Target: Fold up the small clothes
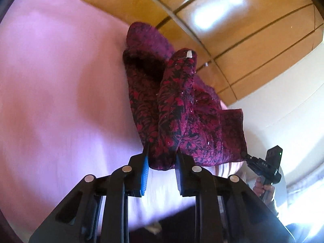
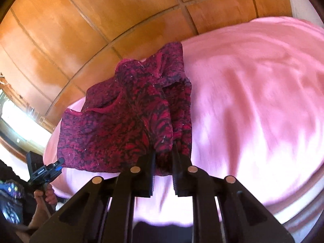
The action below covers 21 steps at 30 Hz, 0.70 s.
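Observation:
A small dark red garment (image 1: 178,109) with a black floral pattern is held up above a pink sheet (image 1: 60,81). My left gripper (image 1: 162,154) is shut on one lower corner of the garment. My right gripper (image 2: 164,154) is shut on the other lower corner of the garment (image 2: 125,121). The right gripper also shows in the left wrist view (image 1: 246,155), pinching the garment's far corner. The left gripper shows in the right wrist view (image 2: 59,162), pinching its corner. The cloth hangs bunched between them, with a white label (image 1: 189,54) near its top.
The pink sheet (image 2: 253,101) covers a bed under the garment. A wooden panelled wardrobe (image 2: 101,20) stands behind the bed. A white wall (image 1: 283,93) and a bright window (image 2: 18,113) lie to the side.

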{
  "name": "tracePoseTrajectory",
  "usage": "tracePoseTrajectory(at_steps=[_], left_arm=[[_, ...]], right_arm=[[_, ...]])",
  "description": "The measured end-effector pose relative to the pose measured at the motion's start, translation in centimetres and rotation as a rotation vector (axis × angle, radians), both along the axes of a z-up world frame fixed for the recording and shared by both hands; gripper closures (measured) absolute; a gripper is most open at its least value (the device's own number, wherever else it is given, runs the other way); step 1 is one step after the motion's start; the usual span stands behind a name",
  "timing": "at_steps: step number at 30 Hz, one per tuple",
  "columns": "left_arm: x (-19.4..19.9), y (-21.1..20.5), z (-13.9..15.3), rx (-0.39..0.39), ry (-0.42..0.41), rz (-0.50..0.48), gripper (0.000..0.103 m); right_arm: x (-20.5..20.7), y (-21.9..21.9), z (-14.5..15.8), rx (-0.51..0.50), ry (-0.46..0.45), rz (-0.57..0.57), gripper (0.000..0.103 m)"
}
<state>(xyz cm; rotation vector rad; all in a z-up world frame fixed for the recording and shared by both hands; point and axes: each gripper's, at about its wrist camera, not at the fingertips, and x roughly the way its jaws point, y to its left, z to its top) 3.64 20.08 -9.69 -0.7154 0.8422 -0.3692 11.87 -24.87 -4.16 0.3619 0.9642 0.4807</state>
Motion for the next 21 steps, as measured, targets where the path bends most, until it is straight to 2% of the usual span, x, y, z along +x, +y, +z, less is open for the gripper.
tracePoseTrajectory(at_steps=[2, 3, 5, 6, 7, 8, 10, 14, 18, 21], left_arm=[[-2.1, -1.0, -0.6, 0.041, 0.027, -0.010, 0.080], [-2.5, -1.3, -0.6, 0.053, 0.029, -0.011, 0.077], [-3.0, -1.4, -0.1, 0.099, 0.024, 0.015, 0.069], [-2.7, -1.3, 0.2, 0.112, 0.016, 0.025, 0.055], [-2.3, -1.1, 0.9, 0.135, 0.004, 0.031, 0.040], [-1.7, -1.0, 1.5, 0.160, -0.006, 0.037, 0.038], [-1.2, -1.2, 3.5, 0.250, -0.061, 0.034, 0.038], [1.8, -3.2, 6.4, 0.441, -0.167, -0.019, 0.038], [4.6, -5.2, 6.5, 0.551, -0.195, -0.074, 0.039], [6.7, -6.5, 6.0, 0.565, -0.189, -0.125, 0.050]], right_arm=[[-1.5, -0.7, -1.3, -0.020, 0.058, -0.002, 0.090], [-2.1, -0.9, -2.2, -0.028, 0.091, 0.001, 0.090], [-2.4, -0.8, -2.9, -0.055, 0.102, -0.002, 0.086], [-2.1, -0.6, -3.0, -0.054, 0.109, -0.001, 0.081], [-1.7, -0.3, -2.7, -0.081, 0.095, -0.015, 0.071], [-1.3, -0.1, -2.1, -0.108, 0.066, -0.027, 0.064], [-0.6, 0.7, -0.8, -0.140, 0.003, -0.023, 0.060], [0.8, 3.4, 2.2, -0.234, -0.152, -0.013, 0.060], [2.0, 6.4, 3.3, -0.301, -0.269, 0.024, 0.062], [2.6, 8.2, 3.0, -0.327, -0.311, 0.068, 0.064]])
